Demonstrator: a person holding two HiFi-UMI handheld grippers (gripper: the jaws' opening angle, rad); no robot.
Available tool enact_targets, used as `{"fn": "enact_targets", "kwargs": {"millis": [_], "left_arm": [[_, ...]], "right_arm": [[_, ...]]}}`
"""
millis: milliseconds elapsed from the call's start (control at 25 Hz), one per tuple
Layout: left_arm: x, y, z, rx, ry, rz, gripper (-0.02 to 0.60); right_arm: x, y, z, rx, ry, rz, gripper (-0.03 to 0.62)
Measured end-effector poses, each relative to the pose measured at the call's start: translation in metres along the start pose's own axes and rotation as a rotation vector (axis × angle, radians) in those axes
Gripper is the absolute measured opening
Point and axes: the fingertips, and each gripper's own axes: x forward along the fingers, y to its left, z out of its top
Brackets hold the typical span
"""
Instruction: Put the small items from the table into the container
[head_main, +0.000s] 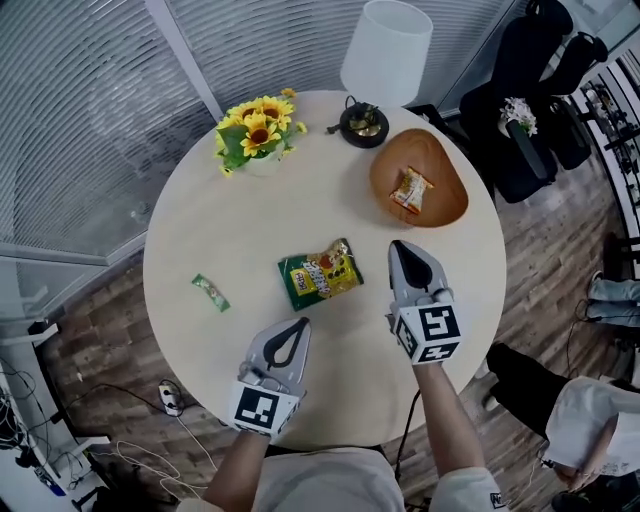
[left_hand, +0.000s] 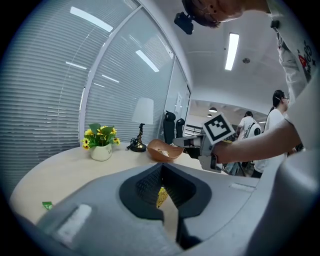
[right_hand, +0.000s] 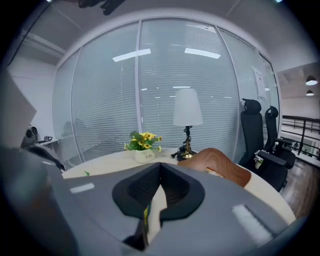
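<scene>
A wooden bowl (head_main: 440, 200) at the table's right holds an orange snack packet (head_main: 411, 190). A green and yellow snack bag (head_main: 320, 273) lies mid-table, and a small green packet (head_main: 210, 292) lies to its left. My right gripper (head_main: 398, 245) hovers just right of the snack bag, below the bowl, its jaws shut with nothing held. My left gripper (head_main: 302, 322) is near the front edge, just below the bag, also shut and empty. In the right gripper view the shut tips (right_hand: 160, 165) point toward the bowl (right_hand: 220, 162). The left gripper view shows its shut tips (left_hand: 161, 166) and the bowl (left_hand: 162, 150) beyond.
A pot of yellow flowers (head_main: 258, 135) and a white lamp (head_main: 385, 50) with a black base stand at the table's far side. A black office chair (head_main: 530, 90) is beyond the bowl. A person sits at lower right (head_main: 590, 420). Cables lie on the floor at left.
</scene>
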Motion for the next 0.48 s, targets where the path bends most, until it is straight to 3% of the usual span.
{"fn": "enact_targets", "kwargs": {"millis": [240, 480], "left_arm": [[-0.014, 0.008, -0.012, 0.006, 0.008, 0.002, -0.008], [-0.037, 0.026, -0.028, 0.005, 0.023, 0.017, -0.009]], "right_arm": [[-0.056, 0.092, -0.013, 0.084, -0.078, 0.073, 0.002], [-0.072, 0.158, -0.039, 0.100, -0.034, 0.141, 0.002]]}}
